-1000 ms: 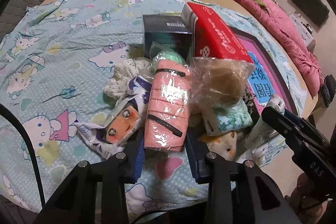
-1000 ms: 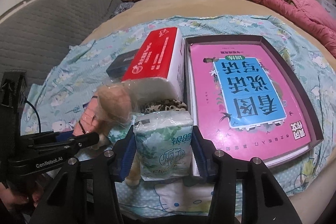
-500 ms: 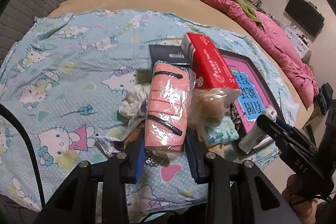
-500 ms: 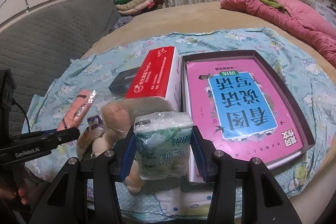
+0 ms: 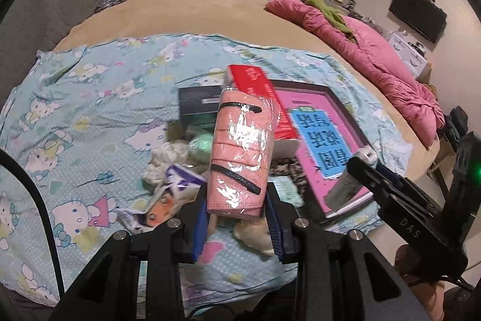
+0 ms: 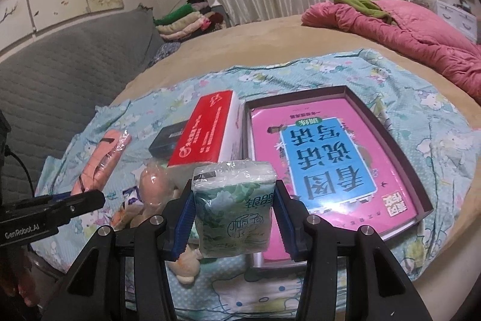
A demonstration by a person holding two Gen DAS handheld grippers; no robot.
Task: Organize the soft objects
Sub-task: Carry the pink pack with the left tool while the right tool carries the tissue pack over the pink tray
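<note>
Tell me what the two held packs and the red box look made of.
Pink pack: soft folded fabric or masks, hard to tell which, in glossy clear film; glare streaks show.
Tissue pack: paper tissues in thin printed plastic wrap, wrinkled and shiny.
Red box: likely cardboard, smooth printed finish, crisp straight edges.

Between the blades of the left hand-held gripper (image 5: 237, 212) stands a pack of face masks (image 5: 242, 152), lifted above a heap of packets (image 5: 168, 194) on the bedsheet (image 5: 90, 116). Beyond it lie a small box (image 5: 198, 104) and a carton (image 5: 258, 92). The right hand-held gripper (image 6: 234, 221) grips a tissue pack (image 6: 234, 206); ahead to its right, a book (image 6: 327, 152) lies in a tray (image 6: 399, 140), the carton at the tray's left.
</note>
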